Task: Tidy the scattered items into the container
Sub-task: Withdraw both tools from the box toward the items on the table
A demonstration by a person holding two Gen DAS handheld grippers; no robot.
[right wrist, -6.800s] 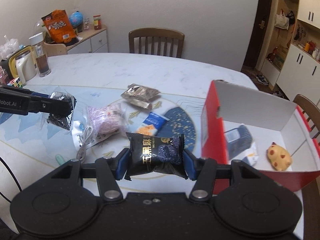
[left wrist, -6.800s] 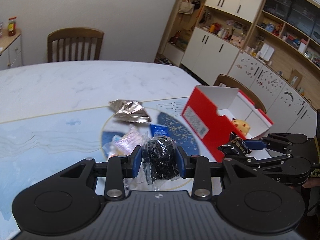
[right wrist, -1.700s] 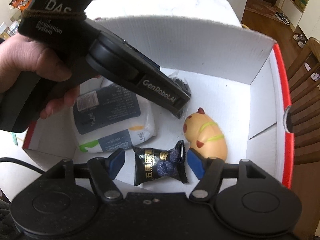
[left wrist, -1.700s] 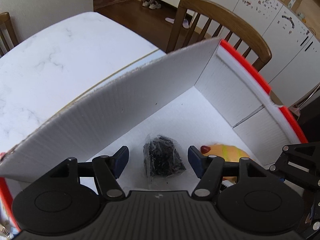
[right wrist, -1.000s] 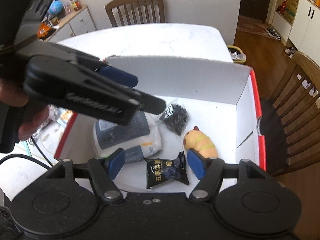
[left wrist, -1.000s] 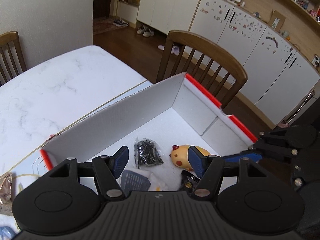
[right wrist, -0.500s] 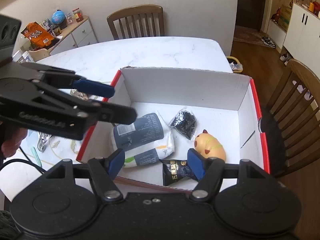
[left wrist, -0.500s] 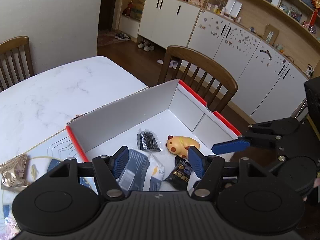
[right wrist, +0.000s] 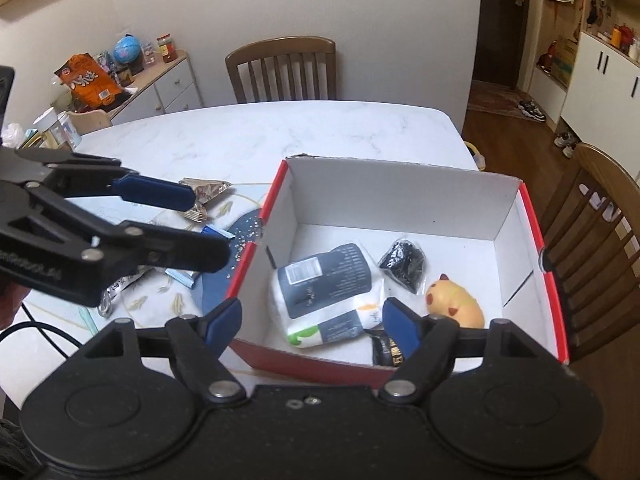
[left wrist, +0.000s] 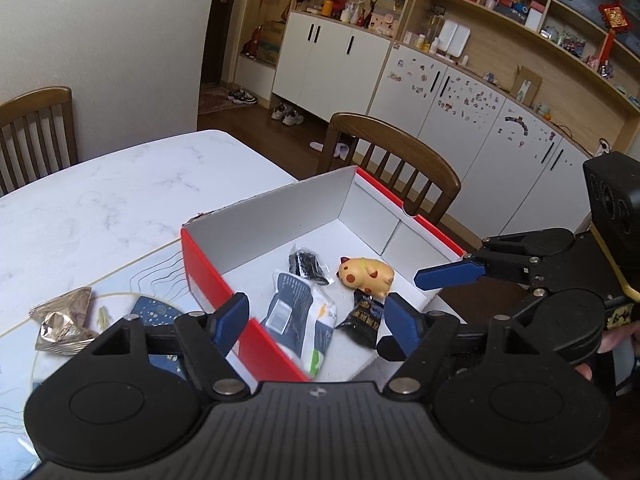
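Observation:
The red box with white inside (left wrist: 208,268) (right wrist: 400,200) stands on the table. In it lie a white and dark blue pack (left wrist: 298,312) (right wrist: 328,280), a clear bag of black bits (left wrist: 306,266) (right wrist: 404,264), a yellow toy (left wrist: 366,274) (right wrist: 456,300) and a black snack packet (left wrist: 362,322) (right wrist: 386,350). My left gripper (left wrist: 316,318) is open and empty above the box's near left wall. My right gripper (right wrist: 312,318) is open and empty above the box's near edge. Each gripper also shows in the other's view, the right (left wrist: 452,274) and the left (right wrist: 160,196).
On the table left of the box lie a crumpled gold wrapper (left wrist: 64,320) (right wrist: 206,192), a blue packet (right wrist: 188,274), a pale pink bag (right wrist: 120,286) and a cable (right wrist: 36,330). Wooden chairs (left wrist: 396,160) (right wrist: 282,68) stand around the table. A sideboard with jars (right wrist: 132,80) is at the back left.
Both grippers let their items go inside the box, opened, and have drawn back and up out of it. The box now looks smaller and the table's left side has come into view.

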